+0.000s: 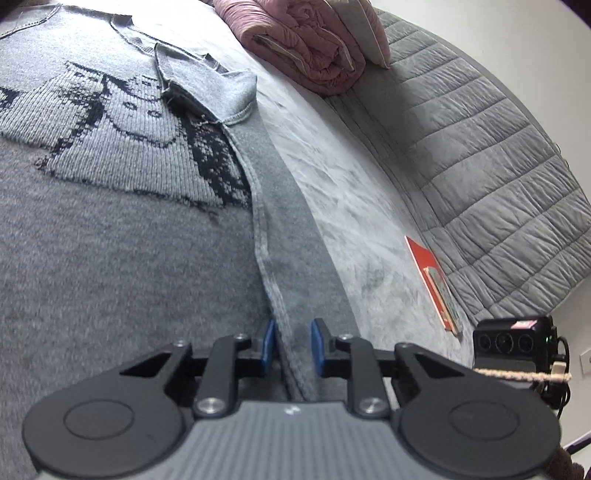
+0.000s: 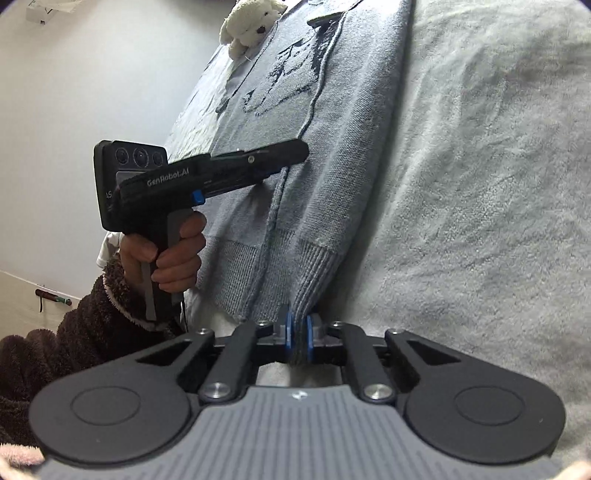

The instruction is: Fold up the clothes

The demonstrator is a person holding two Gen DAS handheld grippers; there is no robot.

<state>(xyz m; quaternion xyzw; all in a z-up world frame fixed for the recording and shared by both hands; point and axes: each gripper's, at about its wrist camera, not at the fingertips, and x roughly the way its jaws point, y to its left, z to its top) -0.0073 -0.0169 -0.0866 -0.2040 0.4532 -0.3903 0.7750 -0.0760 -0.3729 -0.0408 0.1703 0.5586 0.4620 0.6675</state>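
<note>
A grey knitted sweater [image 2: 295, 155] with a dark cat motif lies flat on a pale, fuzzy bed [image 2: 480, 184]. In the right wrist view it runs as a long band from the lower centre of the frame up to the top centre, where a small white plush toy [image 2: 247, 26] sits at its far end. The right claw [image 2: 299, 338], at the bottom centre, is pinched nearly closed on the ribbed hem corner [image 2: 310, 288] of the sweater. The left claw [image 2: 291, 157] appears at centre left of that frame, held in a bare hand [image 2: 173, 254], reaching onto the sweater's side seam further up its length. In the left wrist view, the left claw [image 1: 293, 345] stands partly open, its blue pads either side of a raised seam ridge [image 1: 266, 240]; the pads do not appear to press the cloth. A rolled pink blanket [image 1: 306, 40] fills the top centre and a red book [image 1: 432, 280] lies at right. Judged from this, the next fold turns on the sweater's long axis running away from the right claw, with both claws along the same long edge.
</note>
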